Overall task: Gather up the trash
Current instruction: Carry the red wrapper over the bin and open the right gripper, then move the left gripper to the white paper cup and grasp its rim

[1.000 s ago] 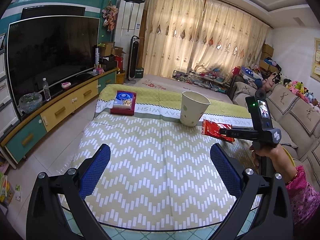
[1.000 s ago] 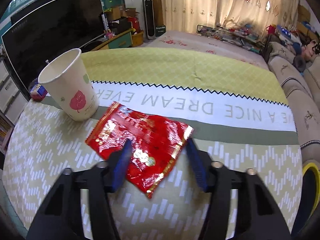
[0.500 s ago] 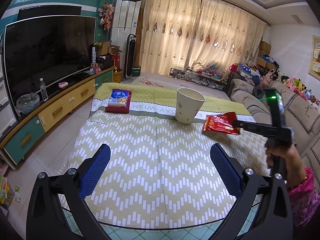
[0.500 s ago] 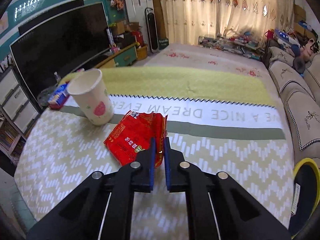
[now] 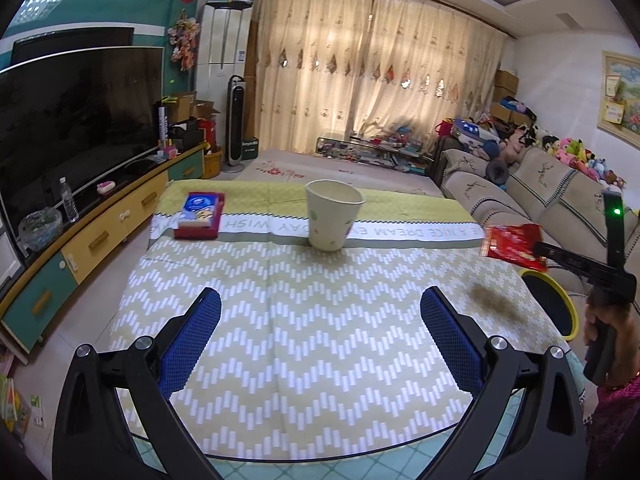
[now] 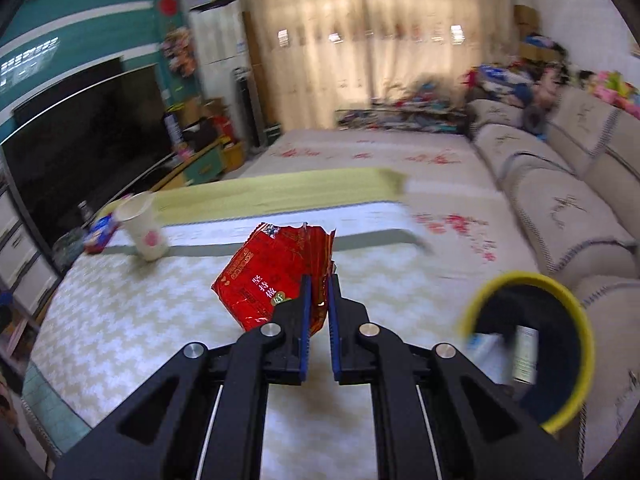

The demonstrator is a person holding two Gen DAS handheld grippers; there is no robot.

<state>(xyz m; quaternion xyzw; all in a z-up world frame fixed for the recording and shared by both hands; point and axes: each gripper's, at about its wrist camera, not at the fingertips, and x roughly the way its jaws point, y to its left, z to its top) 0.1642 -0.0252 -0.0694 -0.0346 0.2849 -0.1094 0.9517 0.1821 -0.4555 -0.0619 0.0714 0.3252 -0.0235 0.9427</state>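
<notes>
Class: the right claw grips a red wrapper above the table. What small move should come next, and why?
Probably carry the wrapper rightward over the yellow-rimmed bin beside the table: the right claw is shut on it, lifted clear, and the bin stands open.

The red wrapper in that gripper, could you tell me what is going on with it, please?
A person is clearing trash off the table with two handheld grippers. The right gripper is shut on the red snack wrapper and holds it in the air near the yellow-rimmed bin beside the table. The left gripper is open and holds nothing. A paper cup and a small box remain on the tablecloth.
</notes>
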